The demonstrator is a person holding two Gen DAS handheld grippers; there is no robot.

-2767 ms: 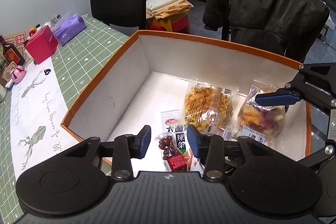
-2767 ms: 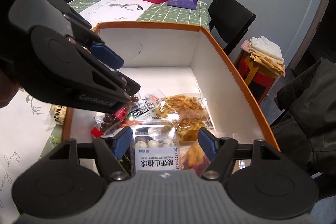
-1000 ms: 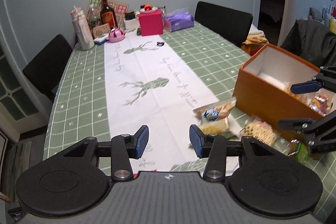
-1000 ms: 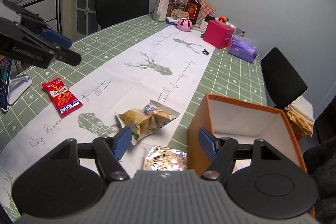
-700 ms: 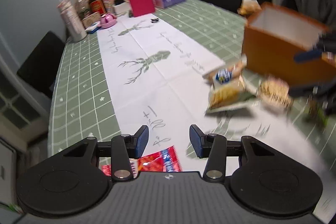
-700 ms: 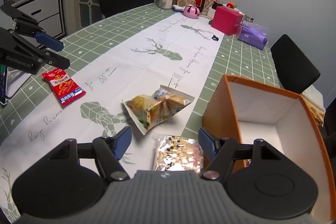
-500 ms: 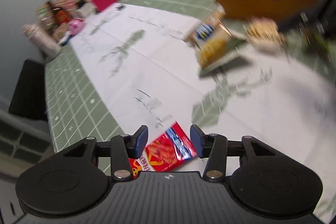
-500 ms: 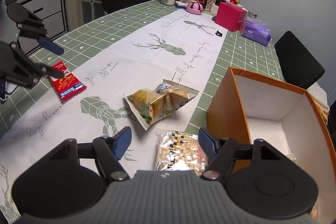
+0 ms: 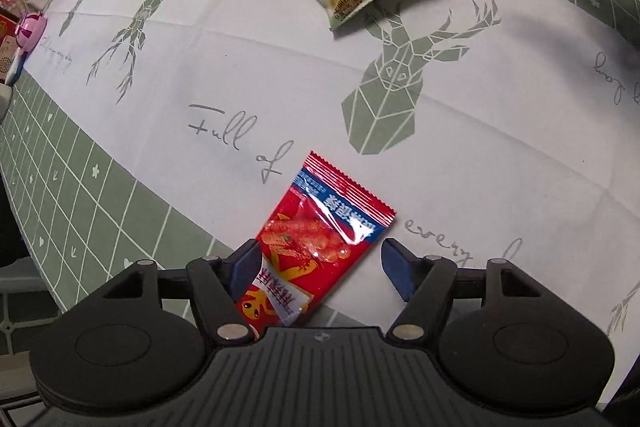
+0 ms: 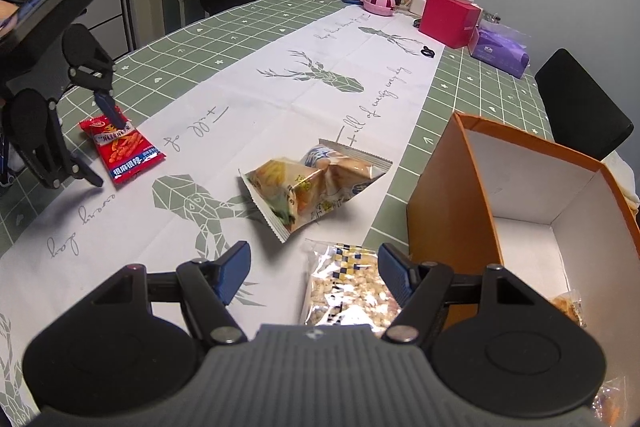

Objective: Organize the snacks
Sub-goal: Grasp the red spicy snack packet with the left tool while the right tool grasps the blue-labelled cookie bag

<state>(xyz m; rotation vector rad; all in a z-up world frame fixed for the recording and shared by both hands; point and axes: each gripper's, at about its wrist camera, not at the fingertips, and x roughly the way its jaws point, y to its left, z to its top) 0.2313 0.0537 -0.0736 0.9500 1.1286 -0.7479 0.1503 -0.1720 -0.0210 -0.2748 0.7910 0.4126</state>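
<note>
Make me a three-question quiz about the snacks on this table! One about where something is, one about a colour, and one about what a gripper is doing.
1. Where is the red snack packet?
A. Inside the orange box
B. On the table runner, between the left gripper's fingers
C. On a chair

2. What colour is the snack box's outside?
A. Orange
B. Blue
C. Green

3. What is the left gripper doing?
A. Clamped shut on a bottle
B. Holding a cup
C. Open around the red packet

Answers:
1. B, the packet lies flat on the white runner with a finger on each side.
2. A, its outer wall is orange and its inside white.
3. C, its jaws have just been opening and one pad stands clear of the packet.
</note>
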